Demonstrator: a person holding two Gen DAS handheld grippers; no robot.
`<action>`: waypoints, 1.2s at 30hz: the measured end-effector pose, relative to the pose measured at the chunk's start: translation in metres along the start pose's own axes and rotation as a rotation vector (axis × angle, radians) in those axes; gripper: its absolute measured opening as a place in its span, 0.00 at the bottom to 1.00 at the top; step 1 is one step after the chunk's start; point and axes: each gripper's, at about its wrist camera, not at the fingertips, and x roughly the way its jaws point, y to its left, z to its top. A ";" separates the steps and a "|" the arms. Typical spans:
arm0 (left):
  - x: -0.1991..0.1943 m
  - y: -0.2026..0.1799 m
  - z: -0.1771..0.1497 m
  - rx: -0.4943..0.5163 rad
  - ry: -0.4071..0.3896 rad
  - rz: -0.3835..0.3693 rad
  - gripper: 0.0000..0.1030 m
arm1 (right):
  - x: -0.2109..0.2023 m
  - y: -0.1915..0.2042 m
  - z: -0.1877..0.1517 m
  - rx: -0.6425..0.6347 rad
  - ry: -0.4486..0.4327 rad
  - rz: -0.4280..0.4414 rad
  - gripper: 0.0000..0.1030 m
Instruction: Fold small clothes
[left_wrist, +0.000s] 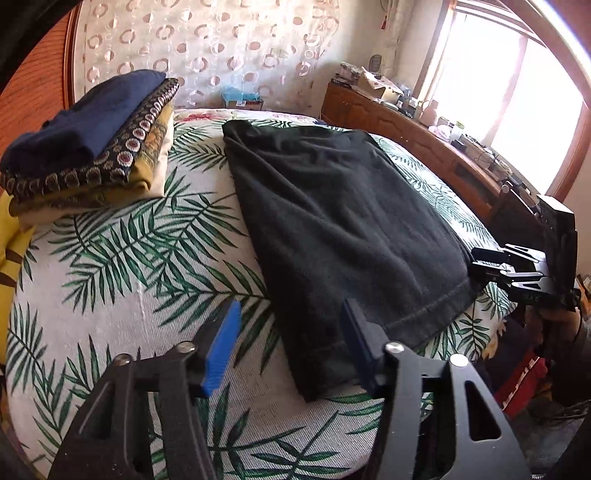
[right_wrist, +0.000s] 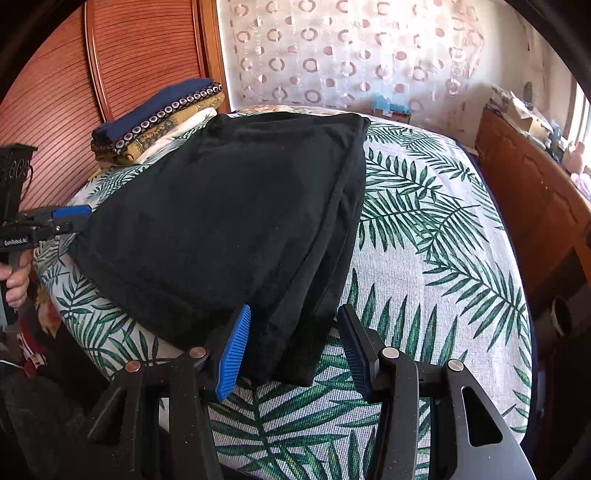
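Under both grippers' spread fingers (left_wrist: 221, 347), black garment (left_wrist: 332, 229) corners lie unpinched, folds indistinct.

Left gripper (left_wrist: 290, 347), black frame, blue ribbed pads: jaws apart, angled downward, nothing pressed between pads. Right gripper (right_wrist: 293, 347), same build: jaws apart, angled downward, pads not pressing. Bare hand (right_wrist: 16, 280) wraps left gripper's handle.

Leaf-print bedspread (left_wrist: 122, 236) spread over bed. Ring-patterned curtain (left_wrist: 207, 48) hung behind bed. Reddish ribbed wooden panel (right_wrist: 74, 74) seen at left. Wooden cabinet (left_wrist: 399, 125) set along right side, top cluttered with boxes and small items. Bright window (left_wrist: 509, 81) noted above cabinet.
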 end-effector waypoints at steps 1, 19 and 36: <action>0.000 0.000 -0.001 -0.001 0.001 -0.002 0.50 | 0.000 0.000 0.000 0.000 0.000 0.006 0.49; -0.030 -0.018 0.024 0.009 -0.078 -0.106 0.04 | -0.034 -0.017 0.011 0.064 -0.178 0.180 0.08; 0.028 0.023 0.190 -0.051 -0.235 -0.009 0.04 | 0.026 -0.055 0.162 -0.017 -0.250 0.040 0.07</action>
